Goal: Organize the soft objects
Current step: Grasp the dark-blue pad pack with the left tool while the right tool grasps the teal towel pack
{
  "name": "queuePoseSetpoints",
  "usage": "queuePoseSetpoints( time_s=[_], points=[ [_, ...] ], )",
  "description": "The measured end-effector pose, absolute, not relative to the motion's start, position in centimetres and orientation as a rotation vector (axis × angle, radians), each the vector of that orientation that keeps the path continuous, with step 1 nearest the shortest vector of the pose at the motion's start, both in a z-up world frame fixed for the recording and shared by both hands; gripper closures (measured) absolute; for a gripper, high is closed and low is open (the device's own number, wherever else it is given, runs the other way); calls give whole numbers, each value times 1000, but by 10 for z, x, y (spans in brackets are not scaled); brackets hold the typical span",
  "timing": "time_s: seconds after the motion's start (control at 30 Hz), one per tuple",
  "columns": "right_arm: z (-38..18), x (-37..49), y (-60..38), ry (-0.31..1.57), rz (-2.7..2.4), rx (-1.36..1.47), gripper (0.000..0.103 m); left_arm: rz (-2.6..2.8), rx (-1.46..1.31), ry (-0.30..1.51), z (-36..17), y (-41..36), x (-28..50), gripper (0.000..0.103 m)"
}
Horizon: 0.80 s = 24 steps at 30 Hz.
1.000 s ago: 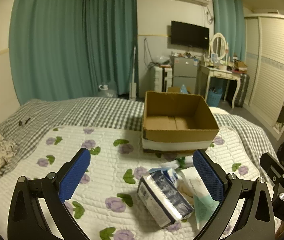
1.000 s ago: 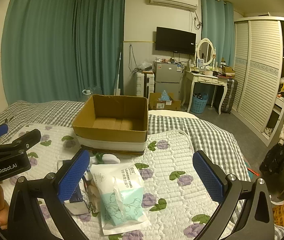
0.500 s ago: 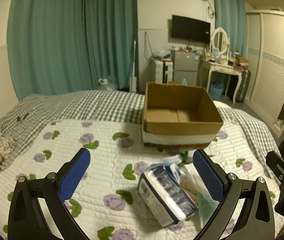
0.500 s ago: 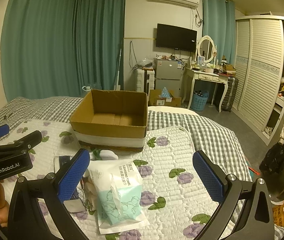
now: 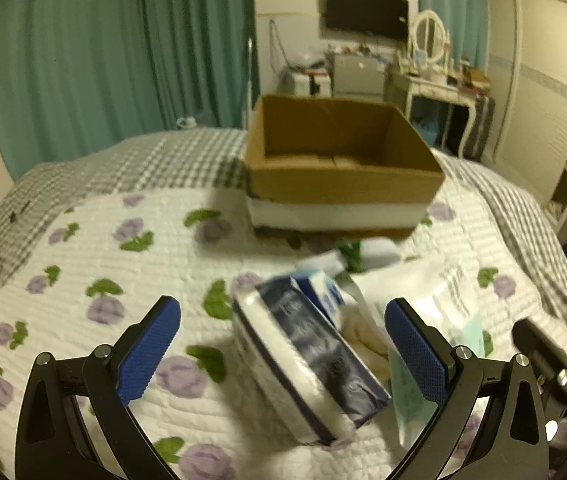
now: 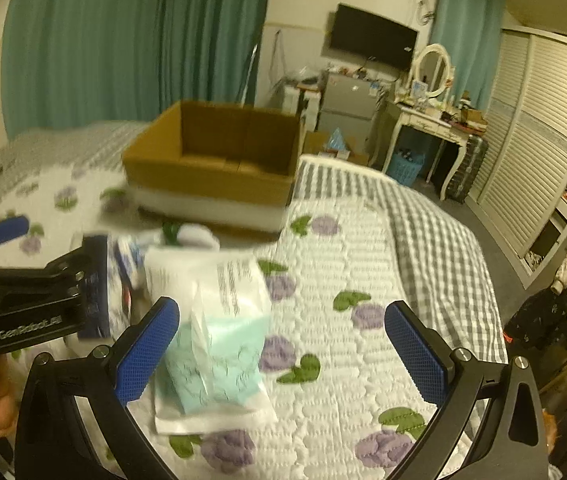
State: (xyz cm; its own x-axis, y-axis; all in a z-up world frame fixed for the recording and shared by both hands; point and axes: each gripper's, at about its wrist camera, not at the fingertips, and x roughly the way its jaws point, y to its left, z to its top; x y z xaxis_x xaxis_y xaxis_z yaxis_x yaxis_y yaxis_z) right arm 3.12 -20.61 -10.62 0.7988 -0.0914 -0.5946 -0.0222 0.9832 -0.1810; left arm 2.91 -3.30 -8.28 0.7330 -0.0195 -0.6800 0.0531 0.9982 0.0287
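Both tongs gape over crinkly, seemingly plastic-wrapped tissue pack (image 5: 307, 364) on quilt (image 5: 95, 256).

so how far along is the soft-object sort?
Nothing looks done: the cardboard box appears empty. In hand: nothing, both sets of jaws wide open, with the left gripper lined up on the dark tissue pack and the right gripper beside the teal wipes pack. Left: every soft item in that pile on the quilt.
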Motion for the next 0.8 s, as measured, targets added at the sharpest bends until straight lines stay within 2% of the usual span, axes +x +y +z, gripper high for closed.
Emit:
queuePoseSetpoints(
  time_s=[0.3,0.6,0.7,0.8],
  points=[
    [-140,45,-195,765,39,-248,0,-11,12,945,-133,-24,50,0],
    [-170,61,-188,896,104,-254,0,-45,-39,992,-150,-15,52,0],
    [-184,68,-185,944,100,-270,0,-70,-49,1019,-160,-18,55,9],
    [-191,73,-184,975,117,-263,0,-72,-58,1050,-167,-18,56,39]
  ],
)
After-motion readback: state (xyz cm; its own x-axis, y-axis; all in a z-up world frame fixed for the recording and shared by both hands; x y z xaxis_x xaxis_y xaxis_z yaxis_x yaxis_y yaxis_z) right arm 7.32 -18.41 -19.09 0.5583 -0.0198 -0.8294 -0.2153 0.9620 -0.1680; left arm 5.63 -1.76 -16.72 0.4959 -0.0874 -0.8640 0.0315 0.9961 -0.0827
